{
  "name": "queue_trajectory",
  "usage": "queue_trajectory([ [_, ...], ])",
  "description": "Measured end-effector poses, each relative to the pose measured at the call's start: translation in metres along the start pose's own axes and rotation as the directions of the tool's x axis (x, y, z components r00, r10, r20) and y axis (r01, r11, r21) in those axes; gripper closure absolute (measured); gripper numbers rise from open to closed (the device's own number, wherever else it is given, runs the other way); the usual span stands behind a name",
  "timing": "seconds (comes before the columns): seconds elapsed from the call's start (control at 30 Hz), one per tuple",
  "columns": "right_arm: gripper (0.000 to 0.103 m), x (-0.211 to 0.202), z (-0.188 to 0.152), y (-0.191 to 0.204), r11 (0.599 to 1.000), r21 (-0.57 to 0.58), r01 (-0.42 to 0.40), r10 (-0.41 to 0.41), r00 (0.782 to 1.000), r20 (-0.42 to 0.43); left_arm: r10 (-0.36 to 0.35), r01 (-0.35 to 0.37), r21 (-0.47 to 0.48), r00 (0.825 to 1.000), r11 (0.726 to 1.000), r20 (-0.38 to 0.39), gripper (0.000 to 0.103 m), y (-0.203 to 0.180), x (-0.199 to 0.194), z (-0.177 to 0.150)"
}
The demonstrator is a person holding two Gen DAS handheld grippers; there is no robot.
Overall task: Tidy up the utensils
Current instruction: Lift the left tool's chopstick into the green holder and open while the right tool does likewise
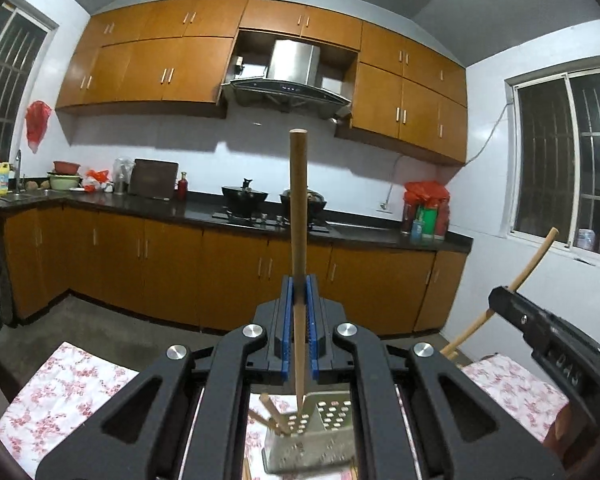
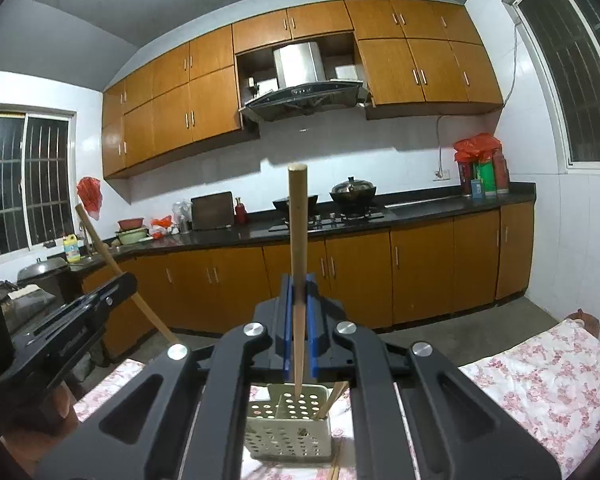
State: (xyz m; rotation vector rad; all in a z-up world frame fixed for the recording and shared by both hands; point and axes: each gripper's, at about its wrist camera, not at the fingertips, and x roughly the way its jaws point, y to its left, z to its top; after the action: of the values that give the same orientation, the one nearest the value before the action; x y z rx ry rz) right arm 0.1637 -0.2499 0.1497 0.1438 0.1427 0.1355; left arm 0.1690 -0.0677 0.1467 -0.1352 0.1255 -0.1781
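The chopstick (image 1: 298,216) in the left gripper (image 1: 299,280) stands nearly upright between the blue pads (image 1: 286,320), which are pressed together on its lower half; its blunt end rises toward 12 o'clock and its tapered tip hangs just above the perforated utensil holder (image 1: 320,432). In the left wrist view the holder sits at 6 o'clock, seen through the gap in the gripper frame, with two other chopsticks (image 1: 272,412) leaning inside it toward 10 o'clock.

The right gripper (image 2: 299,288) pinches a second chopstick (image 2: 298,240) in the same manner: near upright, blunt end at 12 o'clock, tip pointing down over the holder's open top (whether it touches the rim cannot be told). From the right wrist view the holder is pale, with round holes and an inner divider, and one stick leans in its right compartment toward 1 o'clock.

Each gripper is visible to the other camera: the right one at 4 o'clock in the left view, the left one at 8 o'clock in the right view, both with their sticks slanted in those views.

The holder rests on a floral tablecloth (image 1: 68,392) in pink and white. Beyond, at 12 o'clock, runs a dark countertop (image 1: 204,210) on orange-brown cabinets, carrying a hob with two woks (image 1: 244,196), under a steel range hood (image 1: 288,80). Barred windows (image 1: 572,156) flank the room.
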Motion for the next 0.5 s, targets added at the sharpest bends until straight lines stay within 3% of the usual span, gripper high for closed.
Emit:
queue_trajectory([
  [0.2, 0.095, 0.028, -0.020, -0.002, 1.000, 0.002, 0.002, -0.001, 0.997, -0.075, -0.019, 0.018, -0.026, 0.998, 1.000, -0.061, 0.096, 0.002, 0.029, -0.026],
  [0.43, 0.092, 0.039, -0.041, 0.001, 1.000, 0.004, -0.014, 0.014, 0.987, -0.160, -0.034, 0.027, -0.054, 0.989, 0.998, -0.141, 0.093, 0.008, 0.037, -0.042],
  [0.5, 0.084, 0.033, -0.038, 0.001, 1.000, 0.001, -0.014, 0.014, 0.989, -0.147, -0.030, 0.023, -0.057, 0.991, 0.998, -0.133, 0.075, 0.009, 0.032, -0.039],
])
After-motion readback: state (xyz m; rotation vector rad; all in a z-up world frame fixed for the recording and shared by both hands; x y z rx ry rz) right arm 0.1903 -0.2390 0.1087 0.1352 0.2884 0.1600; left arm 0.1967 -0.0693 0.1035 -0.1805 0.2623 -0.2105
